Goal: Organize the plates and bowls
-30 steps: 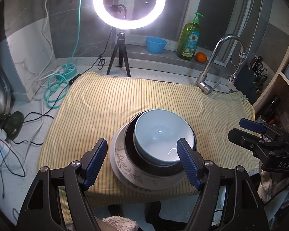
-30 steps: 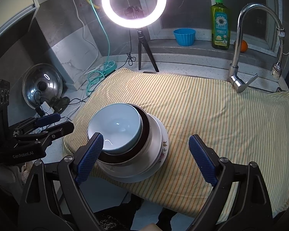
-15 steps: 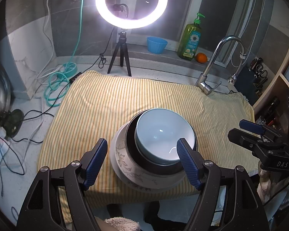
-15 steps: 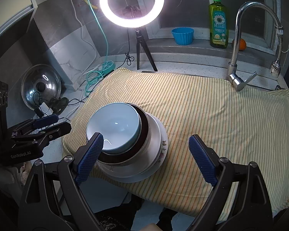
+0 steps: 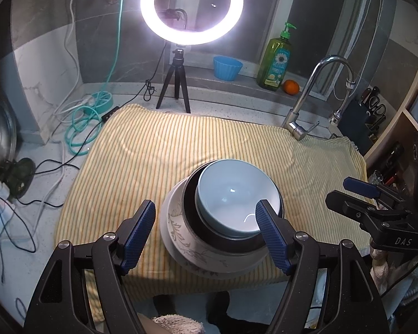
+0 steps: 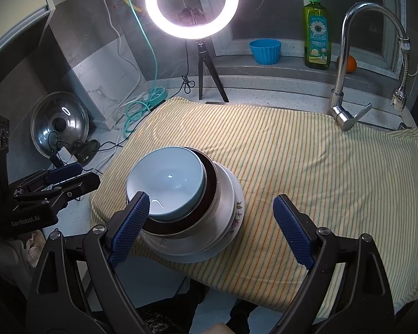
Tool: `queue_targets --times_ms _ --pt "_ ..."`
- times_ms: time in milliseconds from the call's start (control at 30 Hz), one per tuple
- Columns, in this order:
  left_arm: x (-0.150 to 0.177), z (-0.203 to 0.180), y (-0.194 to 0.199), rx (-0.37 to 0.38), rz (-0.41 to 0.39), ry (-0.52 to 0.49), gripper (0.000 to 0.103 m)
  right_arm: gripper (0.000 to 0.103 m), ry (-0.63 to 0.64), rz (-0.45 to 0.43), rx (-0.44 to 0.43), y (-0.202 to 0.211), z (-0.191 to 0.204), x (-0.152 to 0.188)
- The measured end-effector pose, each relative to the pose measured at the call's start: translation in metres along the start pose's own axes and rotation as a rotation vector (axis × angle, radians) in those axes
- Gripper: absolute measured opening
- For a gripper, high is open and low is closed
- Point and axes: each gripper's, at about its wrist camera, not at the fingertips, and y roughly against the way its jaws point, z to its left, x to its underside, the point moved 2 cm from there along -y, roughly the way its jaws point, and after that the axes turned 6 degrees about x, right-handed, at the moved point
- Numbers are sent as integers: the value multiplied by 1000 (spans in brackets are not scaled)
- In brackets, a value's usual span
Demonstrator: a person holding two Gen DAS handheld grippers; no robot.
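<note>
bowl stack [image 5: 231, 211] between left tool [image 5: 206, 231] fingers, untouched

this is a home kitchen. a shiny tap [image 6: 356, 64] bends over the counter, and a green bottle of dish soap [image 6: 317, 32] stands on the ledge by the window, beside a blue cup [image 6: 265, 51] and an orange [image 5: 290, 87]. a pot lid [image 6: 60, 126] leans on the wall. bowls and plates [image 5: 223, 217] sit stacked on a striped towel [image 6: 306, 161].
</note>
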Motion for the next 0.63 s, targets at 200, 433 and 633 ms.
queue_targets --times_ms 200,433,633 --pt "0 0 0 -1 -1 1 74 92 -2 2 1 0 0 1" --pt "0 1 1 -4 -1 3 74 92 -7 3 3 0 0 4" --pt "-2 3 4 -8 -19 -1 74 92 -11 4 2 -1 0 4"
